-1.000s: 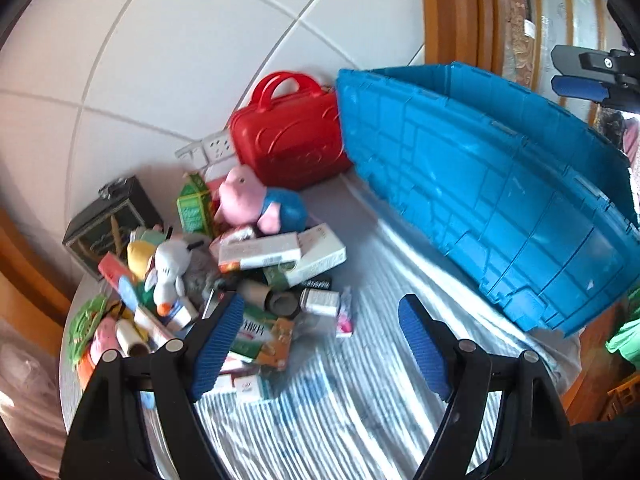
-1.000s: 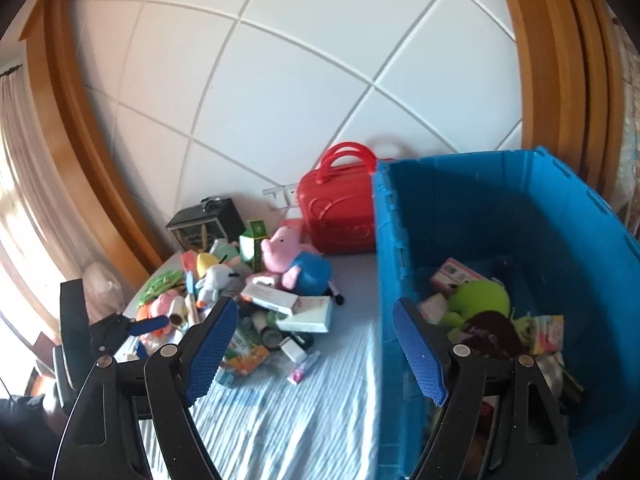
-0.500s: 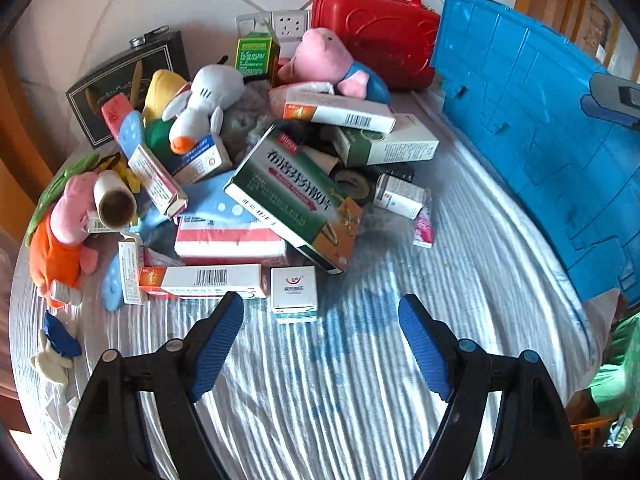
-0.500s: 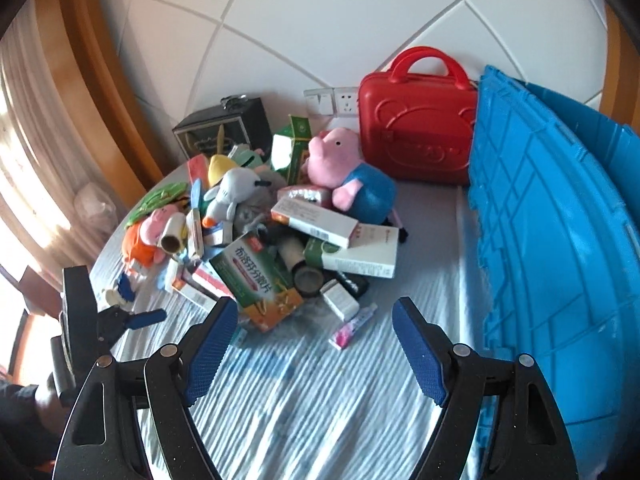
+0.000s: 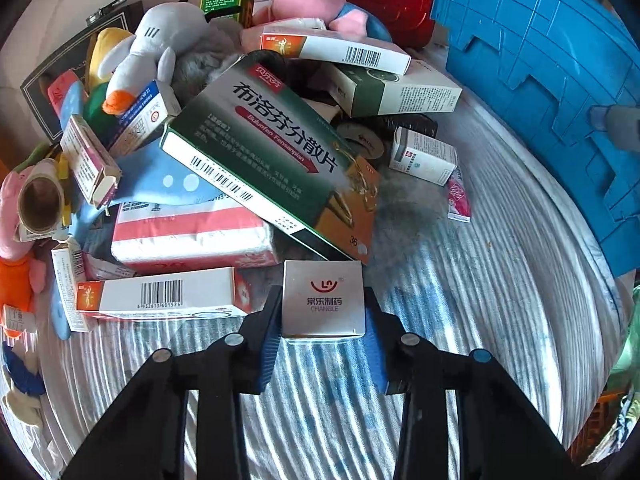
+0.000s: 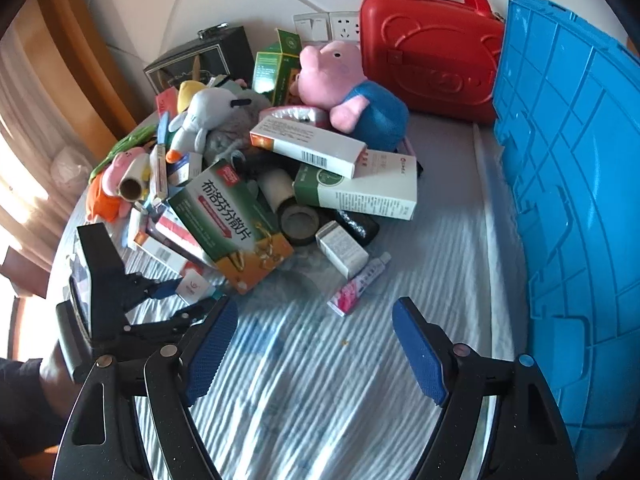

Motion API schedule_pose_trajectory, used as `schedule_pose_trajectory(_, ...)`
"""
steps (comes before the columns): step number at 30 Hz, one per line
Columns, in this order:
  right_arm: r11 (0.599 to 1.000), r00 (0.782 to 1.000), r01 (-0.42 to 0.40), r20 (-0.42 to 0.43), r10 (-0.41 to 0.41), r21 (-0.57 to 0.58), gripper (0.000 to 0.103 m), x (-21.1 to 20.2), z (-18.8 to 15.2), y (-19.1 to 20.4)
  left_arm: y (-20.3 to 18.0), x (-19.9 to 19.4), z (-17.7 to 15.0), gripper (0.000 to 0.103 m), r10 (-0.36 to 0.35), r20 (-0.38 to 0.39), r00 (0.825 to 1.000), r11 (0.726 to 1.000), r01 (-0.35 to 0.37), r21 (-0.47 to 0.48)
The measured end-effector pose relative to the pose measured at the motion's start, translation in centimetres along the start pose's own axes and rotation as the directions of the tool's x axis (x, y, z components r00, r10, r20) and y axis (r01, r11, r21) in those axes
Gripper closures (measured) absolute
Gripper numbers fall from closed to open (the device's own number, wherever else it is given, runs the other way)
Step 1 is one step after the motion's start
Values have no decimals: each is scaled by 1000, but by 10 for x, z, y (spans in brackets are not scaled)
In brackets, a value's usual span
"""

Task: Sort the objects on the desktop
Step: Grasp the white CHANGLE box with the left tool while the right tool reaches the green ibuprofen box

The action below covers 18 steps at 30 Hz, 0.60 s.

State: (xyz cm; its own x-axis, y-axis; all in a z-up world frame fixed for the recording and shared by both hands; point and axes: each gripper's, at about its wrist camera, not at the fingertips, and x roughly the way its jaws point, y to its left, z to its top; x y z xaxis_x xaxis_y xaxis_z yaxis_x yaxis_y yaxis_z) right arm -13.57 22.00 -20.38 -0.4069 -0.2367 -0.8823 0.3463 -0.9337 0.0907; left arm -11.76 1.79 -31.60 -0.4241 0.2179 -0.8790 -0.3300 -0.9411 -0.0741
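Observation:
A small silver box (image 5: 324, 300) with a red logo stands on the striped cloth at the near edge of the pile. My left gripper (image 5: 322, 294) has it between its blue pads (image 5: 270, 332), which lie against both its sides while the jaws are closing. In the right wrist view the same box (image 6: 196, 286) shows inside the left gripper (image 6: 182, 300). My right gripper (image 6: 314, 308) is open over bare cloth, with nothing between its fingers. A pink tube (image 6: 358, 280) and a small white box (image 6: 342, 248) lie just ahead of it.
The pile holds a big green medicine box (image 5: 272, 148), other cartons, a tape roll (image 6: 298, 222), a pink pig plush (image 6: 340, 80) and a white plush (image 5: 148, 44). A blue crate (image 6: 568, 160) stands at the right, a red case (image 6: 432, 40) behind.
Both grippers came down close to the table and nearer the pile. The left jaws went from wide apart to closed around the small silver box. The right jaws kept their width.

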Motion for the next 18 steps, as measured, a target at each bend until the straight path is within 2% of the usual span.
schedule_pose_trajectory(4, 999, 1000, -10, -26, 9, -43, 23, 25, 7, 16, 14, -21, -9, 67, -27, 20, 999, 999, 28, -32)
schedule_pose_trajectory(8, 988, 998, -39, -45, 33, -147, 23, 60, 20, 48, 33, -44, -22, 67, -29, 38, 999, 996, 32, -79)
schedule_pose_trajectory(12, 953, 992, -101, -96, 77, -287, 21, 102, 31, 87, 47, -67, -37, 67, -22, 49, 999, 993, 27, -112)
schedule_pose_trajectory(15, 915, 993, -94, -104, 57, -393, 21, 128, 37, 111, 54, -81, -49, 67, -10, 50, 999, 992, 16, -123)
schedule_pose_trajectory(18, 897, 993, -85, -108, 41, -435, 17, 149, 47, 121, 60, -92, -57, 67, -2, 56, 998, 990, 10, -138)
